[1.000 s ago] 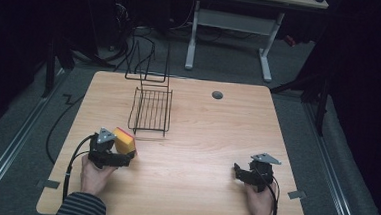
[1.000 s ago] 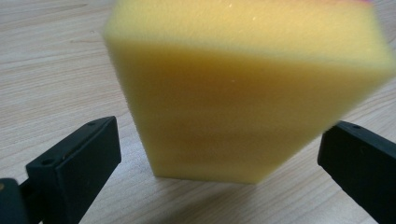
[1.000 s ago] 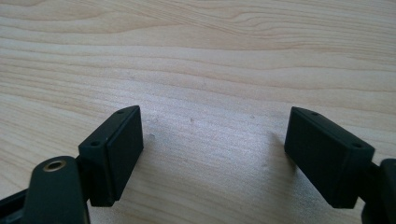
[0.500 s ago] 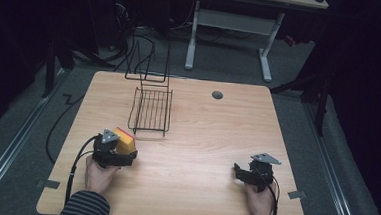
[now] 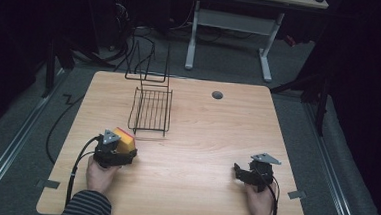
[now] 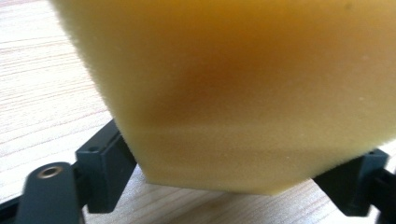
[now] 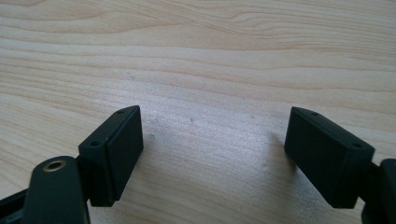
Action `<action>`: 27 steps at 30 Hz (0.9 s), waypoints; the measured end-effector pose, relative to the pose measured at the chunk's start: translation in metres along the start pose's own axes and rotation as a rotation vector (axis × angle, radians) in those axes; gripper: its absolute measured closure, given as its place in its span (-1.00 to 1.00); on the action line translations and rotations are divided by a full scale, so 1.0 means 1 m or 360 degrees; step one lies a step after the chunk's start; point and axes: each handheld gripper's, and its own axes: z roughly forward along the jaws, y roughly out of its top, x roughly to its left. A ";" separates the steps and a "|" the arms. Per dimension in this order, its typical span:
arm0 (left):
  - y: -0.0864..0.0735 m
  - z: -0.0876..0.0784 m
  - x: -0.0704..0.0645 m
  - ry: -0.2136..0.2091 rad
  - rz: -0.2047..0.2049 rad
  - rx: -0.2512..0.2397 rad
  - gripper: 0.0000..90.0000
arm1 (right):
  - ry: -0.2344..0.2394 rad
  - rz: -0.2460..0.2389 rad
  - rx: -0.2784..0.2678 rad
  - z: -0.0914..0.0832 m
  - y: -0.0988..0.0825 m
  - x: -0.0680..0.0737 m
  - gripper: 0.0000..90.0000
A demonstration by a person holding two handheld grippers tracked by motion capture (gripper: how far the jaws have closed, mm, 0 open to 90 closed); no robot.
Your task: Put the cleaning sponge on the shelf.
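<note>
Since the earlier frame our left gripper (image 5: pixel 120 151) has just been closing; it now clamps the sponge (image 5: pixel 124 139), lower left. Right gripper (image 5: pixel 242 173) gapes, lower right.

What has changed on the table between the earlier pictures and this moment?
The left gripper has just been closing its jaws on the yellow sponge, and the pads now press its sides. The left hand shifted only slightly. The right gripper, jaws open over bare wood, and the wire rack stayed in place.
</note>
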 end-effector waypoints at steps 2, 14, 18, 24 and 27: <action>0.000 0.000 0.000 -0.0002 0.0008 -0.0006 -0.56 | 0.0000 0.0000 0.0000 0.000 0.000 0.000 -0.56; 0.000 -0.002 -0.002 -0.0029 0.0019 -0.0023 -0.51 | 0.0000 -0.0001 0.0000 0.000 0.000 0.000 -0.56; 0.001 -0.007 -0.003 -0.0042 0.0026 -0.0028 -0.50 | 0.0000 -0.0001 0.0000 0.000 0.000 0.000 -0.56; 0.002 -0.017 -0.002 -0.0057 0.0021 -0.0044 -0.50 | 0.0000 -0.0001 0.0000 0.000 0.000 0.000 -0.56; 0.003 -0.023 -0.001 -0.0068 0.0014 -0.0053 -0.50 | -0.0001 -0.0001 0.0000 0.000 0.000 0.000 -0.56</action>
